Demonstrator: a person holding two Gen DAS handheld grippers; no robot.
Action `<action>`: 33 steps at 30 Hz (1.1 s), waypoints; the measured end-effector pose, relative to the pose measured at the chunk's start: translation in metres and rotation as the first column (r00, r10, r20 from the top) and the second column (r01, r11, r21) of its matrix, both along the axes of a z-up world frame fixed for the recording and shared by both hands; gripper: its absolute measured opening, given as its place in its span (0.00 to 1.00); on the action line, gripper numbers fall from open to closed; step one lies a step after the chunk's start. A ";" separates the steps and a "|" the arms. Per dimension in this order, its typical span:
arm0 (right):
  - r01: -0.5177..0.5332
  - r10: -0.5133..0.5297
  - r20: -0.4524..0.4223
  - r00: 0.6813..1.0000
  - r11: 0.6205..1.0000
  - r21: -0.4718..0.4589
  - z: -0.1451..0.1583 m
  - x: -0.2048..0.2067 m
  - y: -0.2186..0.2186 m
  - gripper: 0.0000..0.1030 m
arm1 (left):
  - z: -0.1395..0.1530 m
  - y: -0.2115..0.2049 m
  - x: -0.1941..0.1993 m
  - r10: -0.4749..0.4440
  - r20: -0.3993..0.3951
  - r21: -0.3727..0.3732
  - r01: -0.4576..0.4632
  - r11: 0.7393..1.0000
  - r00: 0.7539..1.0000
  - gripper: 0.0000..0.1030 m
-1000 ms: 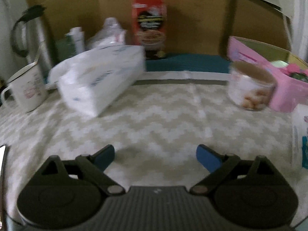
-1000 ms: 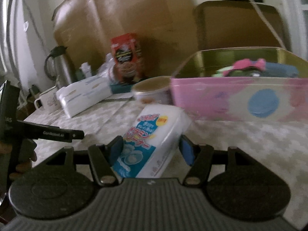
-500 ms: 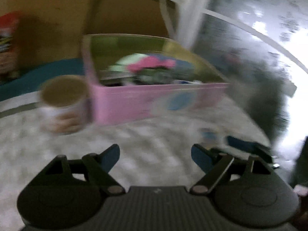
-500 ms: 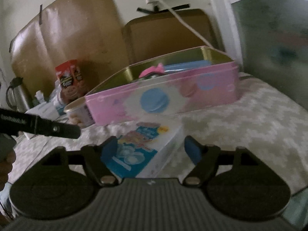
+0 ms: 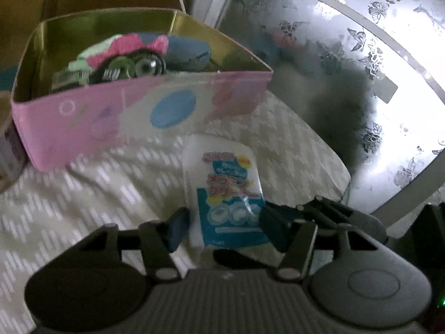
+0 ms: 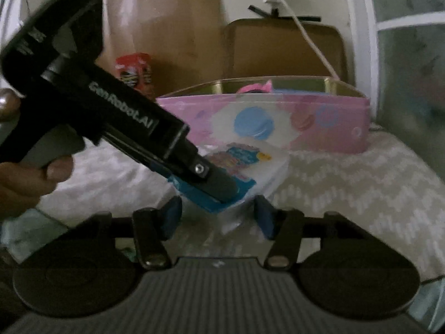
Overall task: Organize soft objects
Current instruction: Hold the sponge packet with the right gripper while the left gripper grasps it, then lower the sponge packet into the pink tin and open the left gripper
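A white sponge pack (image 5: 225, 183) with a blue label lies on the chevron tablecloth in front of the pink tin (image 5: 83, 128). My left gripper (image 5: 225, 229) straddles its near end, jaws closing, both pads touching its sides. Seen from the right wrist, the left gripper (image 6: 219, 186) reaches in from the left over the sponge pack (image 6: 258, 164). My right gripper (image 6: 219, 218) has only the pack's clear crimped end between its closing jaws, with gaps on both sides. Pink, green and blue soft items (image 5: 133, 44) fill the tin.
The pink tin (image 6: 333, 128) stands close behind the pack. A jar (image 5: 8, 161) stands left of it, and a red box (image 6: 133, 69) against cardboard further back. The table edge (image 5: 345, 178) and a frosted window (image 5: 361, 69) are on the right. A hand (image 6: 25, 183) holds the left gripper.
My left gripper swung right, from the tissue pack to the tin, and narrowed around the sponge pack. The right gripper carried the pack toward the tin, and the pack now sits further out between its fingers.
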State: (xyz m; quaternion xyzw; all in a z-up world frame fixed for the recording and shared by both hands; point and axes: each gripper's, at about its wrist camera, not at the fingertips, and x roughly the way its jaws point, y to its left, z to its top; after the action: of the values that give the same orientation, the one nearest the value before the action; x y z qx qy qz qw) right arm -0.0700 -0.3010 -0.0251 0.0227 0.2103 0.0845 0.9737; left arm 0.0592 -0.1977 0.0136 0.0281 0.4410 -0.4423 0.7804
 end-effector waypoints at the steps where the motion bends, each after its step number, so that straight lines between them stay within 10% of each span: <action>1: 0.008 -0.008 0.006 1.000 1.000 -0.013 0.001 0.002 0.001 0.52 | 0.005 0.002 0.000 0.005 0.003 -0.014 -0.005 1.000 1.000 0.55; 10: 0.002 0.006 0.208 0.978 0.999 -0.039 0.065 0.033 -0.004 0.52 | 0.081 0.017 0.027 0.068 0.236 -0.117 -0.041 0.992 0.969 0.57; 22: -0.006 0.006 0.017 1.000 1.000 0.018 0.078 0.196 0.013 0.66 | 0.063 0.002 0.160 0.364 0.243 0.040 -0.384 0.922 0.899 0.66; 33: 0.090 -0.107 0.101 0.989 0.984 0.153 0.077 0.110 -0.003 0.70 | 0.077 0.025 0.102 0.454 0.397 0.029 -0.505 0.863 0.798 0.93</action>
State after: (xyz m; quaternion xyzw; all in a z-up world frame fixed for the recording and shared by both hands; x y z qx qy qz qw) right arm 0.0398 -0.3042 0.0518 0.1007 0.1487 0.0527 0.9823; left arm 0.1613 -0.1724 0.0905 0.0518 0.3038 -0.1857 0.9330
